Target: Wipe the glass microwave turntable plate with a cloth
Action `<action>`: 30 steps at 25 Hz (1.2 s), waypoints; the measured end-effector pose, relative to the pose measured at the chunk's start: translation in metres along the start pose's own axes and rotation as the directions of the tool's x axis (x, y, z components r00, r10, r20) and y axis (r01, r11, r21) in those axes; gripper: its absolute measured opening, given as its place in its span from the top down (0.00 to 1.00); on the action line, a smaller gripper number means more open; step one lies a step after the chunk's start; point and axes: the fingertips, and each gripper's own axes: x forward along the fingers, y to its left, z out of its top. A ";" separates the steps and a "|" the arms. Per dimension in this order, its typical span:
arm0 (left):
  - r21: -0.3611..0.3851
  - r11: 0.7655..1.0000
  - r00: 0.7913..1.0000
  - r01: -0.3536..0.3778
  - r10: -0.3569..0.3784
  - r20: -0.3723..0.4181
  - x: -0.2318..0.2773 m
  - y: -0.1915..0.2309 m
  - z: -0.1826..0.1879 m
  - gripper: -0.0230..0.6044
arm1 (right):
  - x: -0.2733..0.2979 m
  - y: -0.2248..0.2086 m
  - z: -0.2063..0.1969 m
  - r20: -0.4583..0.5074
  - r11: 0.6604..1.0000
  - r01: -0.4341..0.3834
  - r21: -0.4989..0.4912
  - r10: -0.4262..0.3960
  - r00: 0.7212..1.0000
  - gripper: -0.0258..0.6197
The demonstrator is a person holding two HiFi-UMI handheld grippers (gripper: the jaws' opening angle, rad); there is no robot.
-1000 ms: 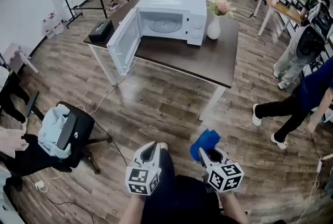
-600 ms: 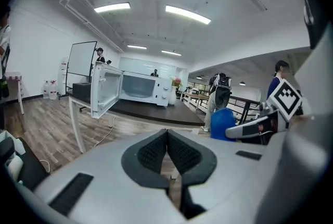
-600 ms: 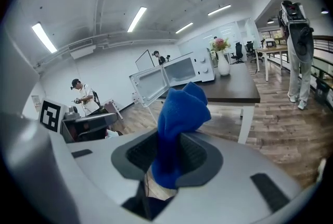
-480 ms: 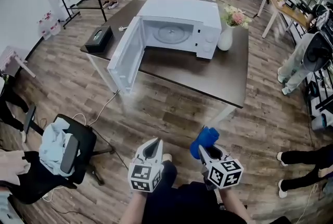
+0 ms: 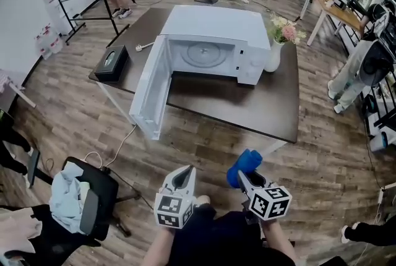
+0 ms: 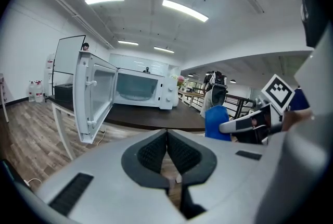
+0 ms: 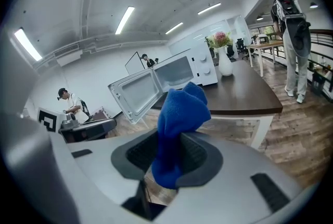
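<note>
A white microwave [image 5: 213,42] stands on a dark table [image 5: 272,104] with its door [image 5: 151,94] swung wide open. Inside lies the round glass turntable plate [image 5: 203,53]. My right gripper [image 5: 240,177] is shut on a blue cloth [image 5: 244,166], which sticks up between the jaws in the right gripper view as the blue cloth [image 7: 179,119]. My left gripper [image 5: 184,176] is shut with nothing in it, its pads [image 6: 156,152] pressed together. Both grippers hover over the wooden floor, well short of the table's near edge.
A white vase of flowers [image 5: 275,51] stands right of the microwave. A black box [image 5: 111,64] sits at the table's left end. An office chair with clothes [image 5: 74,197] is at lower left. People [image 5: 365,67] stand at right and at the far left.
The view has moved closer to the table: the microwave now looks larger and lower in the picture. Both grippers keep their hold and their places relative to me.
</note>
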 end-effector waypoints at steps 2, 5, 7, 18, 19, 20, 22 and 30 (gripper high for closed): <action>0.010 1.000 1.000 0.016 -0.016 -0.002 0.007 0.006 0.005 0.96 | 0.009 0.001 0.005 0.010 1.000 0.012 0.009 -0.012 1.000 0.81; 0.021 0.999 0.999 0.040 -0.040 0.000 0.015 0.011 0.011 0.96 | 0.017 0.003 0.012 0.024 0.999 0.027 0.021 -0.027 0.999 0.81; 0.019 0.999 0.999 0.048 -0.048 -0.002 0.019 0.013 0.011 0.96 | 0.019 0.003 0.016 0.032 0.999 0.035 0.024 -0.036 0.999 0.81; -0.017 0.999 0.999 0.027 -0.027 -0.026 0.043 0.034 0.010 0.96 | 0.044 -0.013 0.033 0.002 0.997 0.076 -0.009 -0.076 0.997 0.81; -0.018 1.000 0.999 0.024 -0.025 -0.026 0.048 0.037 0.013 0.96 | 0.049 -0.013 0.036 -0.005 0.997 0.071 -0.015 -0.071 0.997 0.81; -0.019 1.000 0.999 0.022 -0.022 -0.024 0.053 0.040 0.015 0.96 | 0.054 -0.014 0.039 -0.012 0.998 0.067 -0.018 -0.067 0.998 0.81; -0.022 1.000 1.000 0.020 -0.020 -0.019 0.065 0.044 0.022 0.96 | 0.065 -0.018 0.046 -0.025 0.998 0.063 -0.027 -0.064 0.998 0.81; -0.035 0.999 0.999 -0.005 0.003 -0.034 0.120 0.068 0.045 0.96 | 0.116 -0.037 0.088 -0.068 0.997 0.021 -0.070 -0.026 0.997 0.81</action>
